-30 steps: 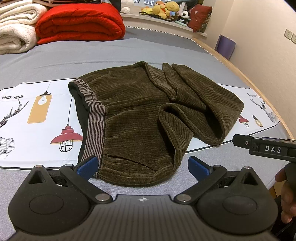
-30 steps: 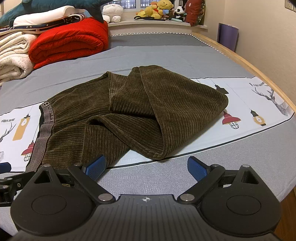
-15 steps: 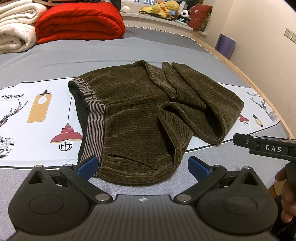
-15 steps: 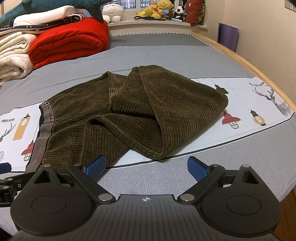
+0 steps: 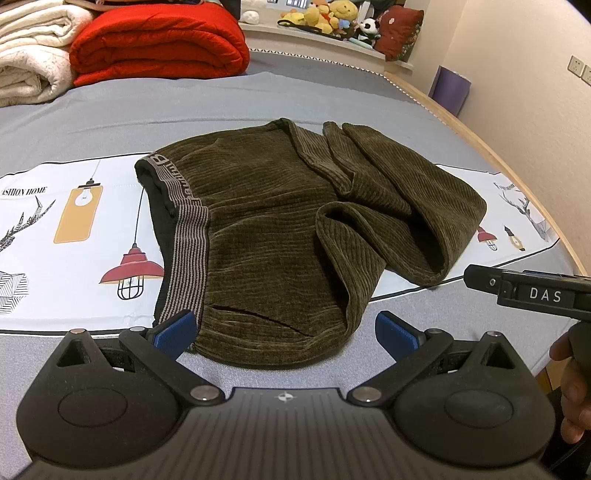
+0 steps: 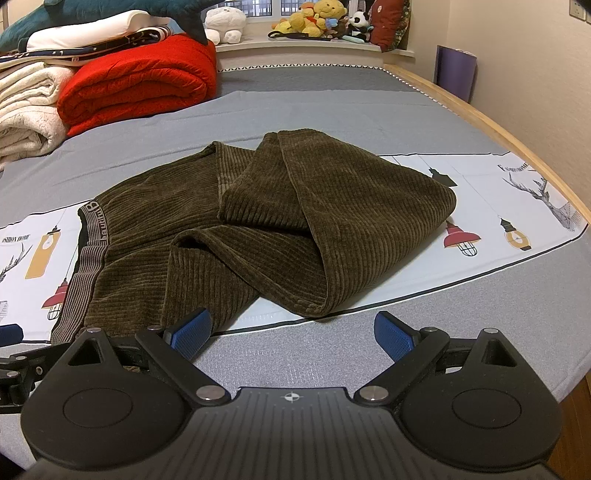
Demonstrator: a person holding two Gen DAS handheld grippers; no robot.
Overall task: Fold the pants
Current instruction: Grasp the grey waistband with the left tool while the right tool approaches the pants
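Dark olive corduroy pants (image 5: 273,236) lie folded on the bed, the striped waistband (image 5: 188,236) at the left and the legs doubled back over the seat at the right. My left gripper (image 5: 286,330) is open and empty, just in front of the near hem. My right gripper (image 6: 291,330) is open and empty, in front of the folded leg cuffs (image 6: 314,266). The pants also show in the right wrist view (image 6: 258,221). The right gripper's body (image 5: 532,291) shows at the right of the left wrist view.
The pants rest on a white printed sheet (image 5: 74,221) over a grey bed cover (image 6: 314,107). A red quilt (image 6: 140,85) and white blankets (image 6: 26,107) are stacked at the far left. Plush toys (image 6: 317,18) line the windowsill. The bed's wooden edge (image 6: 509,136) runs along the right.
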